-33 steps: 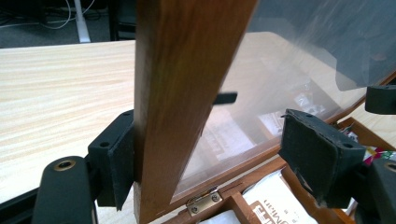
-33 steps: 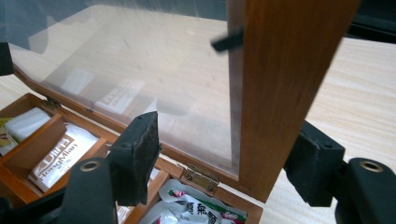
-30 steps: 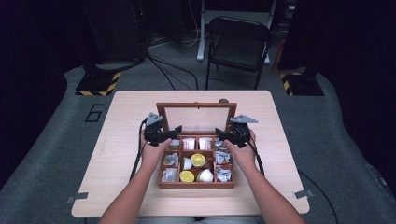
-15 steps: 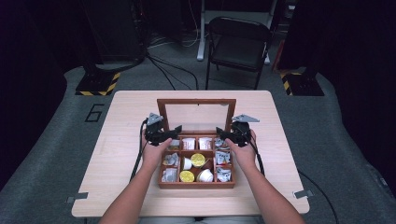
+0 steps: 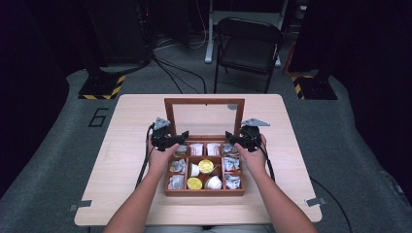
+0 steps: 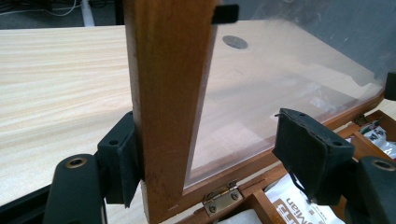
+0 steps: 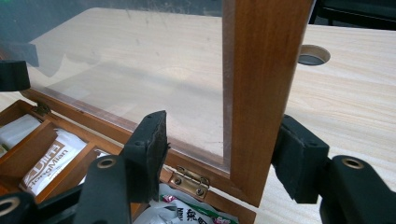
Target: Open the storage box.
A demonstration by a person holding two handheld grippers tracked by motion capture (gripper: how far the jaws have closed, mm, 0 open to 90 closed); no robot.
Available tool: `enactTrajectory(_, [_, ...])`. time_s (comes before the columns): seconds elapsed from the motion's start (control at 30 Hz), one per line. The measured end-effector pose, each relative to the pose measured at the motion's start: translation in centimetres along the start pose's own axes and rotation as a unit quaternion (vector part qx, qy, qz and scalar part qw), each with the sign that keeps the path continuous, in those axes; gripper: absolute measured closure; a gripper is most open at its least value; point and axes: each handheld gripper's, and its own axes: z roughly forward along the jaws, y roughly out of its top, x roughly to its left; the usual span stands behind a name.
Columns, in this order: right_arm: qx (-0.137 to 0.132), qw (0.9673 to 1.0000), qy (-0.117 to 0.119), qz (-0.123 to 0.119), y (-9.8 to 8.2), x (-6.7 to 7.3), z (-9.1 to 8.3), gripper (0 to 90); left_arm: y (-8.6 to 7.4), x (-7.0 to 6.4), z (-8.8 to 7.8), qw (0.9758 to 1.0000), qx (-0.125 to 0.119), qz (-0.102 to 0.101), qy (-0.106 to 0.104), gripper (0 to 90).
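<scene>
Box: one wooden box point(image 5: 204, 189) with nine compartments, near the table's point(image 5: 126, 121) front edge, between the two hands.
Lid: one glass-paned lid point(image 5: 204, 103), standing upright at the box's rear, on two brass hinges point(image 7: 189, 179).
Contents: two gold-topped cups point(image 5: 206, 166), several white cups and packets; exact count unclear.
Writing: "HongMian" on one packet point(image 7: 44, 163).
Left gripper point(image 5: 175, 138): jaws apart, straddling the lid's left post.
Right gripper point(image 5: 234, 138): jaws apart, straddling the right post.
</scene>
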Motion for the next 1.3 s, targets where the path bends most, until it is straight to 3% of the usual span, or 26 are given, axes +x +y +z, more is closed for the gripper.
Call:
enactTrajectory(0.4, [0.014,0.9998,-0.013,0.005,0.4,0.1,0.6,41.8,-0.1,0.5,0.7,0.9998,0.011,-0.014,0.006,30.2])
enactTrajectory(0.77, [0.020,0.9996,-0.016,-0.008,0.5,-0.3,1.3,42.0,0.2,0.8,1.3,0.9992,0.024,-0.029,0.010,31.1])
enactTrajectory(1.3, [0.038,0.9991,-0.014,0.014,0.9,-0.8,2.1,41.1,0.2,1.4,2.0,0.9981,0.037,-0.049,0.004,31.3])
